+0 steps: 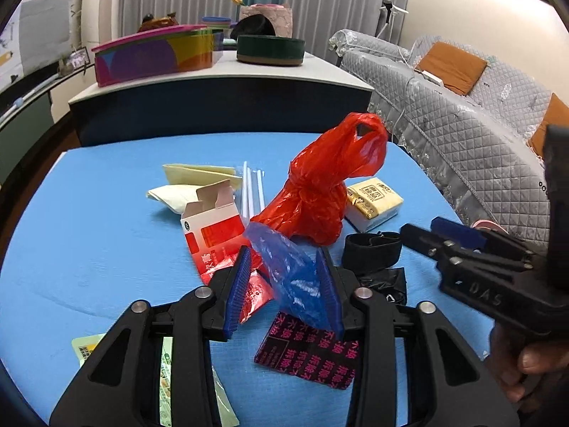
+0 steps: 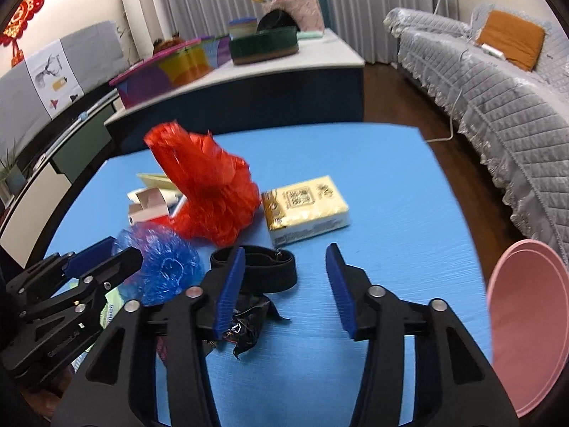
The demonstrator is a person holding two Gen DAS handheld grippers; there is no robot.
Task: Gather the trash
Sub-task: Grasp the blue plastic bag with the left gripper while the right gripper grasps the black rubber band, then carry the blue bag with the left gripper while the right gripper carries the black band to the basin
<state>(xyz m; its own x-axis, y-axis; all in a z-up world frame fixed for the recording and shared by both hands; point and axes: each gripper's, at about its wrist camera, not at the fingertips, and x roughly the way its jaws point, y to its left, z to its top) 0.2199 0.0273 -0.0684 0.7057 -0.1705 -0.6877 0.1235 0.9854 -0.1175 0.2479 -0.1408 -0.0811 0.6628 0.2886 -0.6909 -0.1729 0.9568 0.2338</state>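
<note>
Bare mat (image 2: 391,185) right of tissue pack (image 2: 306,210)

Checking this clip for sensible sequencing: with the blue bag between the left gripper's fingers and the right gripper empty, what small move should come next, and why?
Probably lower the right gripper onto the crumpled black wrapper and close. Its jaws stand open and empty above it, while the left gripper already has the blue plastic bag.
</note>
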